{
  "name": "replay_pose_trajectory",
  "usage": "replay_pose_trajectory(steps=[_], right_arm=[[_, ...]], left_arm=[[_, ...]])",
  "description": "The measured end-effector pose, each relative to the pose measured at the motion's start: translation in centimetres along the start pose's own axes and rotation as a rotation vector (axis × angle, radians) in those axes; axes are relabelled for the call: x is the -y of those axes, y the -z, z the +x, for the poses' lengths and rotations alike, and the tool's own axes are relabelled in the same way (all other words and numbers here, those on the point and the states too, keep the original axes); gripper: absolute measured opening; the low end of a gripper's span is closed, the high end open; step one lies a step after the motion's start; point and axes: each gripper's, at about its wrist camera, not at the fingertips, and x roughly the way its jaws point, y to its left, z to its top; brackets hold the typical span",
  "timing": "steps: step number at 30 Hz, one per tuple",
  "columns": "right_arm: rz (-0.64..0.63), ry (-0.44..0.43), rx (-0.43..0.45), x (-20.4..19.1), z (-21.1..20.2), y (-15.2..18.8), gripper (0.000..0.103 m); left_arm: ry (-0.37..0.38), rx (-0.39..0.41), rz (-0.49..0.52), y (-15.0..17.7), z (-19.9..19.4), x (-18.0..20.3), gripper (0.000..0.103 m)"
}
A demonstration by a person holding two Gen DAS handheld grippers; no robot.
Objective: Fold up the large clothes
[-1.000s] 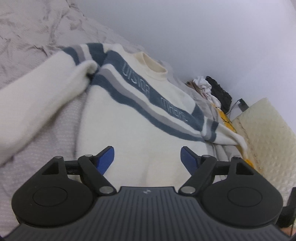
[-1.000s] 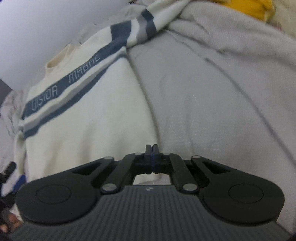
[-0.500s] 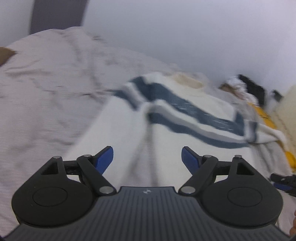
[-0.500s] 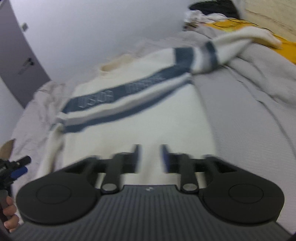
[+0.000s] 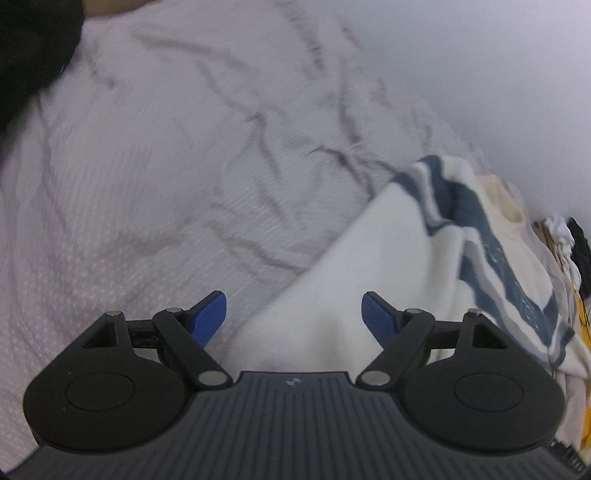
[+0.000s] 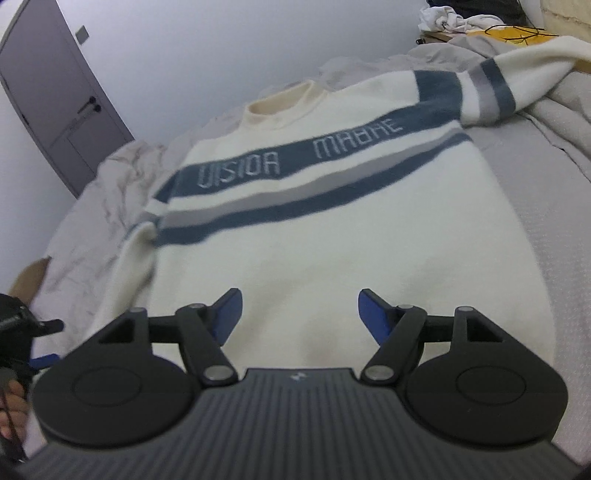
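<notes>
A cream sweater (image 6: 317, 254) with blue and grey chest stripes and lettering lies face up on the bed, collar toward the wall. Its right sleeve (image 6: 517, 77) stretches out to the upper right. In the left wrist view the left sleeve (image 5: 354, 273) runs down the bed toward the camera. My left gripper (image 5: 294, 314) hovers open over that sleeve's lower part and the sheet beside it, nothing pressed between its blue pads. Above the sweater's lower body my right gripper (image 6: 300, 314) has its jaws opening, with nothing between them. The left gripper (image 6: 33, 354) also shows at the right wrist view's left edge.
A wrinkled pale grey bedsheet (image 5: 166, 184) covers the bed. A pile of white, black and yellow clothes (image 6: 491, 26) lies at the far right by the wall. A grey door (image 6: 55, 99) stands at the back left. A person's fingers (image 6: 13, 402) hold the left gripper.
My right gripper went from shut to open and swung left, from the sweater's right edge to over its lower body. My left gripper moved left, from the sweater's body to its left sleeve.
</notes>
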Motion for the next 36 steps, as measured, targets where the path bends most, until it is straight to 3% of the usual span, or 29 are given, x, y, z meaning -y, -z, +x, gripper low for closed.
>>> replay_pose_trajectory(steps=[7, 14, 16, 19, 21, 22, 28, 31, 36], right_arm=[[0.108, -0.024, -0.011, 1.9, 1.8, 0.0, 0.073], [0.081, 0.034, -0.03, 1.9, 4.5, 0.2, 0.073], [0.069, 0.043, -0.026, 1.9, 4.9, 0.3, 0.074], [0.032, 0.067, -0.016, 1.6, 5.3, 0.4, 0.074], [0.019, 0.077, -0.009, 1.5, 5.6, 0.3, 0.074], [0.014, 0.081, -0.003, 1.5, 5.6, 0.3, 0.074], [-0.026, 0.113, 0.016, 1.4, 5.9, 0.3, 0.074], [-0.029, 0.131, 0.02, 1.1, 6.4, 0.1, 0.074], [-0.048, 0.149, 0.045, 0.9, 6.9, -0.2, 0.074]], left_arm=[[-0.063, -0.074, -0.046, 0.6, 2.8, -0.6, 0.083], [-0.082, -0.127, 0.019, 1.9, 3.3, 0.7, 0.082], [-0.066, -0.142, 0.019, 2.3, 3.1, 0.9, 0.071], [-0.053, -0.144, 0.033, 2.6, 2.8, 1.3, 0.047], [-0.008, -0.145, -0.001, 2.0, 2.4, 0.9, 0.025], [0.01, -0.144, -0.024, 1.6, 2.1, 0.7, 0.024], [-0.003, -0.001, 0.028, -4.6, -2.2, 1.1, 0.019], [-0.066, 0.093, 0.128, -9.3, -4.1, 2.6, 0.019], [-0.198, 0.268, 0.193, -18.8, -5.5, 4.9, 0.016]])
